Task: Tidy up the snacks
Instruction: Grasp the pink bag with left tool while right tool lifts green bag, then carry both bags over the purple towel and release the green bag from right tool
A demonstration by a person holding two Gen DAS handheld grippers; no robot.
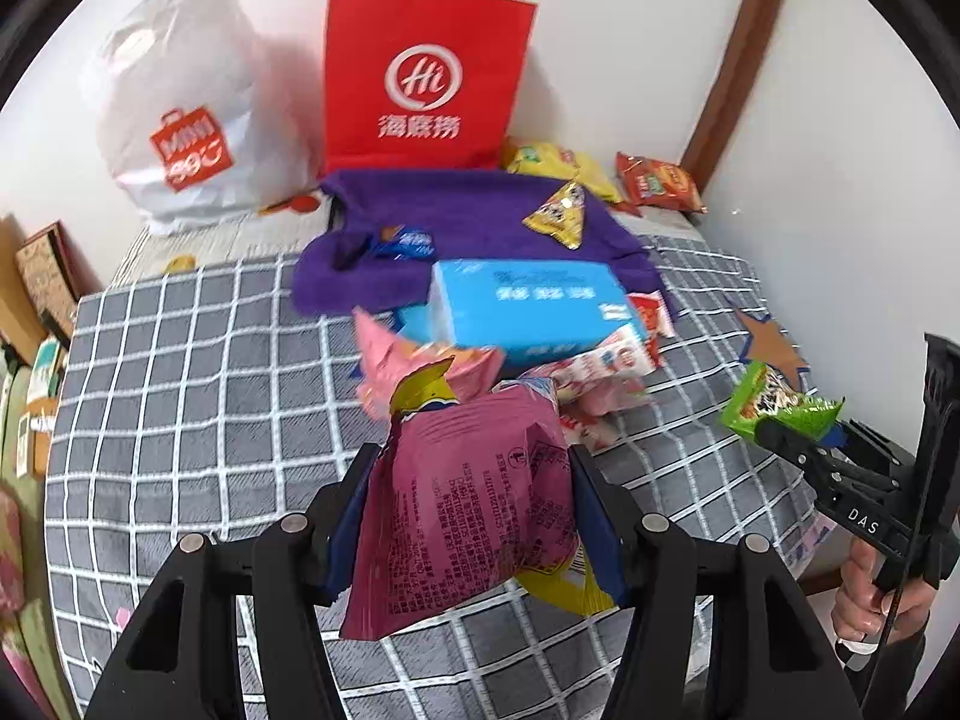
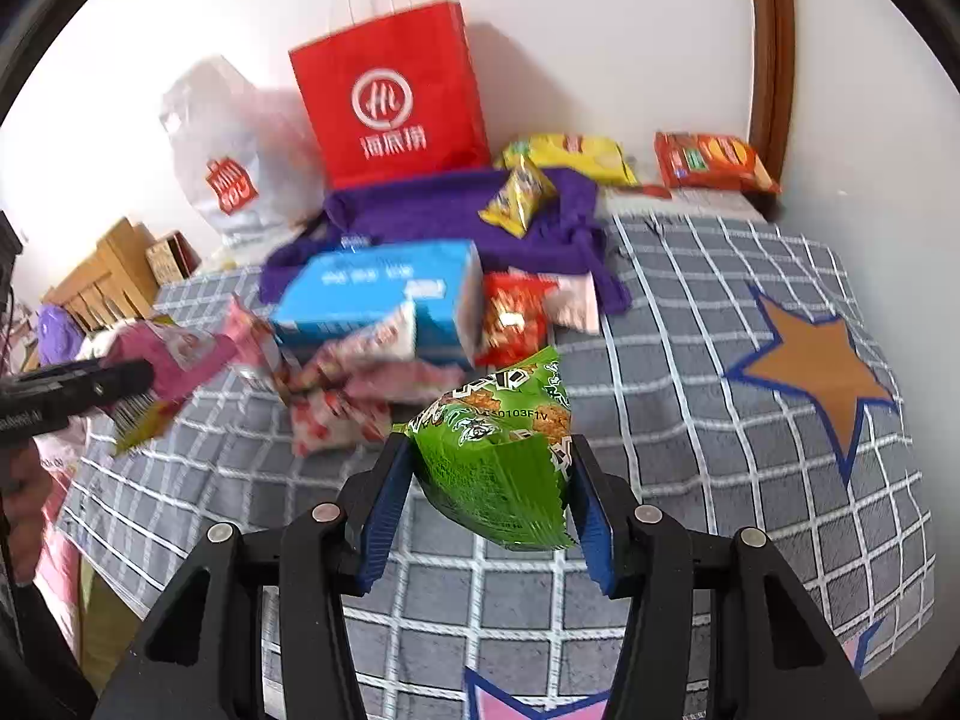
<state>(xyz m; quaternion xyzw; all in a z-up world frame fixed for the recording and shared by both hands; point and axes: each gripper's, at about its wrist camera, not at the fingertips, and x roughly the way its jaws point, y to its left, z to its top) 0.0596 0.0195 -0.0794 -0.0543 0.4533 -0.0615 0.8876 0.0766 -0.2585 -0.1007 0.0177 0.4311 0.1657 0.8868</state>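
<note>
Left gripper (image 1: 474, 498): clamped on pink snack bag (image 1: 468, 504), lifted off bed (image 1: 180, 372) | Right gripper (image 2: 489, 480): clamped on green snack packet (image 2: 498, 450) | Step: pickup done | Next, likely: carry toward red paper bag (image 1: 420, 78), 12 o'clock, clearing blue tissue pack (image 1: 528, 306).

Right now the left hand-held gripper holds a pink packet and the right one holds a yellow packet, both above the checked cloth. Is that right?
Not quite. The right hand-held gripper holds a green packet, as the right wrist view shows. The left hand-held gripper does hold the pink packet, above the checked cloth.
</note>
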